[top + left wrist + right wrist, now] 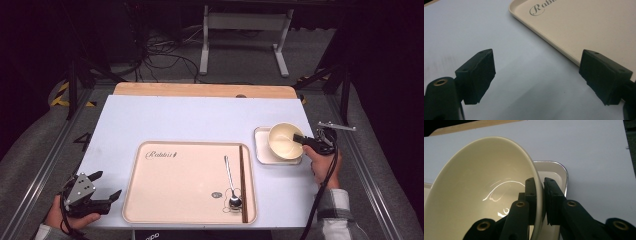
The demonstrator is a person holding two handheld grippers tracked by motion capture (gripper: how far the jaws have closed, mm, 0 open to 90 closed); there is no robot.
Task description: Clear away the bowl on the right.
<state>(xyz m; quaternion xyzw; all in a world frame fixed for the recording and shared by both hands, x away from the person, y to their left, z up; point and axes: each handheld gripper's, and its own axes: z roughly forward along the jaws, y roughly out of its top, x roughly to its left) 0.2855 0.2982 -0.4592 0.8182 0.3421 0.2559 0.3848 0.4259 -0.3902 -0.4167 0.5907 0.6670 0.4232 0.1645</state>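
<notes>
A cream bowl [283, 140] is tilted above a small white square dish [261, 151] at the table's right. My right gripper [299, 138] is shut on the bowl's rim, one jaw inside the wall and one outside; up close the bowl [474, 187] and the right gripper [542, 192] sit over the dish [560, 170]. A large cream tray [165, 195] in the middle carries a metal spoon [231, 182] and a brown chopstick [243, 182]. My left gripper [106, 186] rests open at the front left beside the tray, nothing between its jaws [536, 75]; the tray's corner [579, 27] lies just ahead.
The pale blue table [190, 120] has a wooden board [200, 90] along its far edge. Metal frame rails run along both sides. A desk frame and cables stand on the floor behind.
</notes>
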